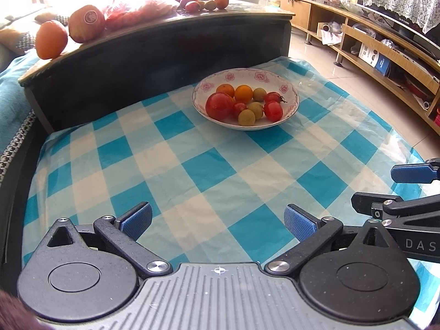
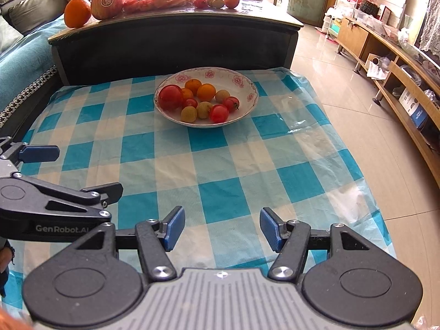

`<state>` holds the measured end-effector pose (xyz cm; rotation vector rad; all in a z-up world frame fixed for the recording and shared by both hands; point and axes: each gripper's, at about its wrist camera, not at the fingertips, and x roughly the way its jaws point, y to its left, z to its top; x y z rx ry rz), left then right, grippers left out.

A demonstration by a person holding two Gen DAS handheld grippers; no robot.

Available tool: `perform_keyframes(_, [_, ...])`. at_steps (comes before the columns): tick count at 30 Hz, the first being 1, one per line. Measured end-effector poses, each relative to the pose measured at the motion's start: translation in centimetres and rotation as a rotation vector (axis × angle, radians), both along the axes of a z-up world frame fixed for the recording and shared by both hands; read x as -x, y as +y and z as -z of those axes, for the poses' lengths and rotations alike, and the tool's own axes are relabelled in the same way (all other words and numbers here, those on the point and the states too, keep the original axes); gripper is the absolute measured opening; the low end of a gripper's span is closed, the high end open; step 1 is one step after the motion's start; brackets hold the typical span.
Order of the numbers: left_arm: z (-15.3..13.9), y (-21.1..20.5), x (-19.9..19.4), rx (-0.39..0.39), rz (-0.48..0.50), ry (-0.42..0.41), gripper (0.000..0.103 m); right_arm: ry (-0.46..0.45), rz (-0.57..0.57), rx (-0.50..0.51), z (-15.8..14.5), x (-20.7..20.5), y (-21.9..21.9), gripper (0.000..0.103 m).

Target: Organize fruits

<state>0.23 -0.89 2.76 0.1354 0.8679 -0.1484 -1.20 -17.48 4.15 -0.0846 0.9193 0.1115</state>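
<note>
Porcelain bowl (image 2: 249,104) holds fruit; grippers apparently empty.

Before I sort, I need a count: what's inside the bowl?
The bowl holds red tomatoes, oranges and small yellowish fruits. Anything under the pile is hidden.
</note>
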Motion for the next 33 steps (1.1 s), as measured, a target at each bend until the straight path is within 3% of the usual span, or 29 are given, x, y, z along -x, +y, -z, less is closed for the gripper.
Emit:
perform_keyframes(13, [-0.05,0.28,0.6,0.009,-0.012,0.011,0.102,-0.006,-0.006,0.008,-0.12,0.9,0.36,0.062])
perform_keyframes(33, [-0.19,0.06,1.02,-0.013,-0.013,-0.046,0.103,-0.004,-0.008,-0.002,-0.16,0.93,0.42,0.062])
